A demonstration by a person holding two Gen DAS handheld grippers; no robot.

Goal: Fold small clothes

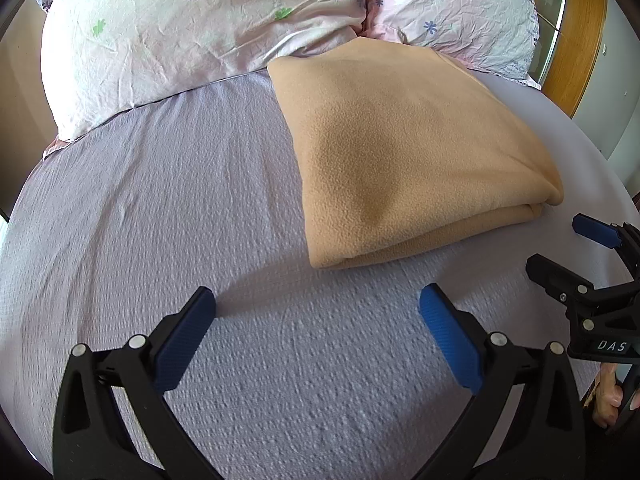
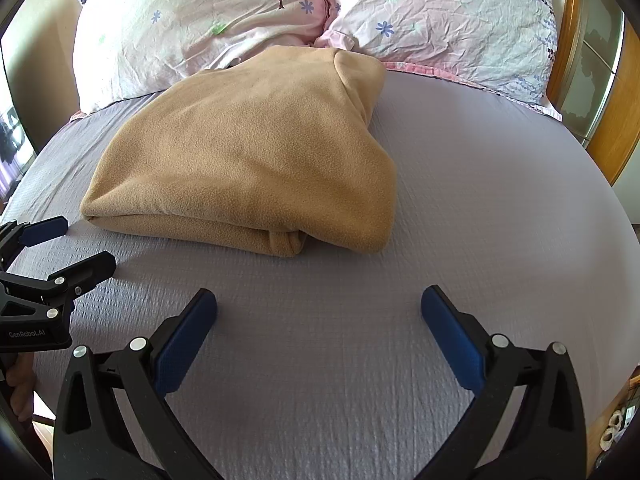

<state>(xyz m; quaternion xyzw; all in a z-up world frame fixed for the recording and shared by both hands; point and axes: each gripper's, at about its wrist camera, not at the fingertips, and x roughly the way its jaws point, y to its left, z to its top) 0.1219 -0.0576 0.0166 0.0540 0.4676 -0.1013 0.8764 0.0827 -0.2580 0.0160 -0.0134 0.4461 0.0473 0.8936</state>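
A tan fleece garment (image 1: pixel 404 152) lies folded in a thick stack on the lilac bed sheet (image 1: pixel 160 208), its far edge against the pillows. It also shows in the right wrist view (image 2: pixel 248 156). My left gripper (image 1: pixel 318 306) is open and empty, hovering over bare sheet just in front of the fold. My right gripper (image 2: pixel 318 306) is open and empty too, in front of the garment's near edge. Each gripper shows at the side of the other's view: the right one (image 1: pixel 560 248) and the left one (image 2: pixel 80 244), both with jaws apart.
Two pink floral pillows (image 1: pixel 192 28) (image 2: pixel 440 20) lie along the head of the bed. A wooden headboard frame (image 2: pixel 616 120) stands at the right. The sheet (image 2: pixel 500 200) stretches to the right of the garment.
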